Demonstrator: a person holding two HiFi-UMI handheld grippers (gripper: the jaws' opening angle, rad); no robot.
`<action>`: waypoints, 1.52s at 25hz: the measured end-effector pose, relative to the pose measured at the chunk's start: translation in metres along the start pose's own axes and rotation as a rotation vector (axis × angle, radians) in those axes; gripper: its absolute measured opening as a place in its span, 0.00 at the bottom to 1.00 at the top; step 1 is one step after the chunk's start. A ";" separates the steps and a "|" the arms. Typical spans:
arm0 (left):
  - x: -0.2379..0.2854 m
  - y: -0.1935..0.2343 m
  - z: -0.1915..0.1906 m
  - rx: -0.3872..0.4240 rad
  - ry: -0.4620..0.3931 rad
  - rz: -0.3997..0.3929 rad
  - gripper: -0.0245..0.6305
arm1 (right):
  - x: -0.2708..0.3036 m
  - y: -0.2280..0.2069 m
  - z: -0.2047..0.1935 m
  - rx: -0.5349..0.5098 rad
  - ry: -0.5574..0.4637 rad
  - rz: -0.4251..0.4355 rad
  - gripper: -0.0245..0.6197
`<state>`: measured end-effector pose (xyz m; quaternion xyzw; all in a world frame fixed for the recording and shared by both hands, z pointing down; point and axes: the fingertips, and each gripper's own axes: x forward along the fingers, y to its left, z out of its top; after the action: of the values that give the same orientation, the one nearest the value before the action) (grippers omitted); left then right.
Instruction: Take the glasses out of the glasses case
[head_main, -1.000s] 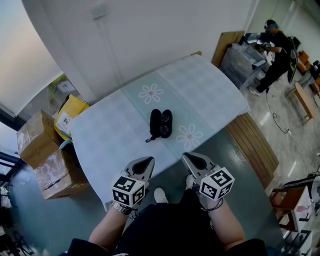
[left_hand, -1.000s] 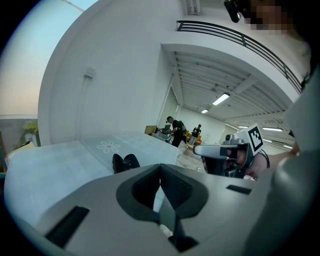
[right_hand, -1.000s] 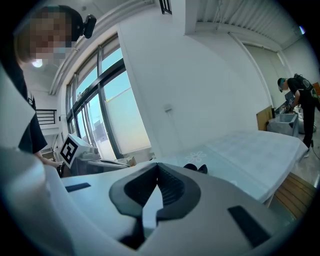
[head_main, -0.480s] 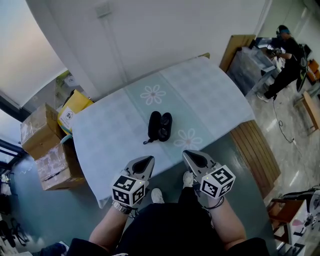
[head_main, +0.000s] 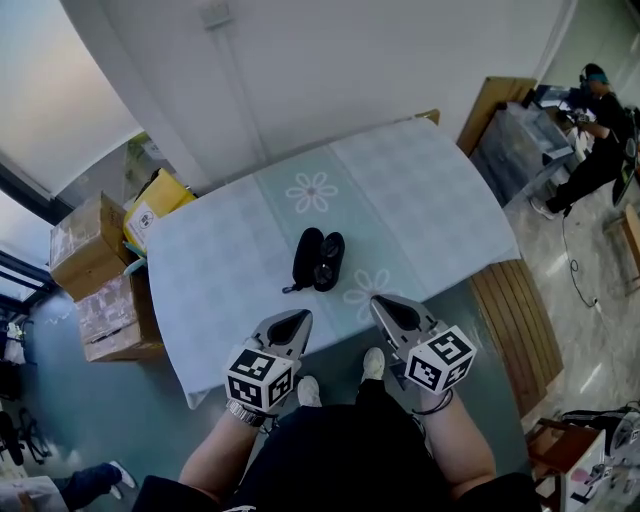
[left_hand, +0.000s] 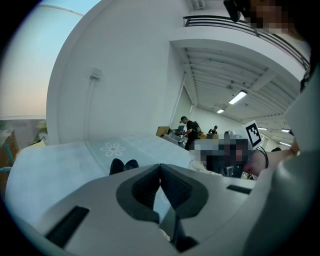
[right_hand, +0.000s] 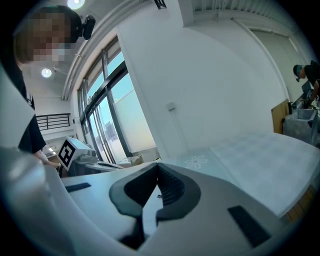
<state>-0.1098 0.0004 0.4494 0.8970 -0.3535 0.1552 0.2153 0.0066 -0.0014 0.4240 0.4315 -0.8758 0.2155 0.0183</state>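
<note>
The black glasses case (head_main: 318, 260) lies near the middle of the pale blue-green table (head_main: 430, 190). It shows as two dark rounded halves side by side, with a short strap at its near left. I cannot make out glasses in it. My left gripper (head_main: 291, 324) and right gripper (head_main: 397, 314) hover side by side at the table's near edge, short of the case, both shut and holding nothing. In the left gripper view the case (left_hand: 124, 165) peeks over the shut left gripper (left_hand: 160, 167). The right gripper view shows its shut gripper (right_hand: 158, 165) and the tabletop, with no case.
Cardboard boxes (head_main: 90, 270) and a yellow package (head_main: 155, 205) stand on the floor left of the table. A wooden bench (head_main: 510, 320) runs along its right side. A person (head_main: 600, 110) works at a desk far right. A white wall rises behind the table.
The head view has drifted, so the table's near edge now lies closer to both grippers. The case has not moved on the table. Both grippers stay shut.
</note>
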 end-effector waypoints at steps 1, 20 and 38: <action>0.003 0.000 0.001 -0.002 0.001 0.006 0.08 | 0.002 -0.003 0.001 0.001 0.002 0.007 0.07; 0.055 0.003 0.014 -0.062 -0.003 0.153 0.08 | 0.024 -0.063 0.020 0.005 0.034 0.156 0.07; 0.078 -0.017 0.022 -0.105 -0.030 0.289 0.08 | 0.022 -0.098 0.038 -0.022 0.066 0.286 0.07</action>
<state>-0.0407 -0.0433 0.4596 0.8265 -0.4898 0.1524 0.2319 0.0736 -0.0846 0.4300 0.2947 -0.9296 0.2202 0.0207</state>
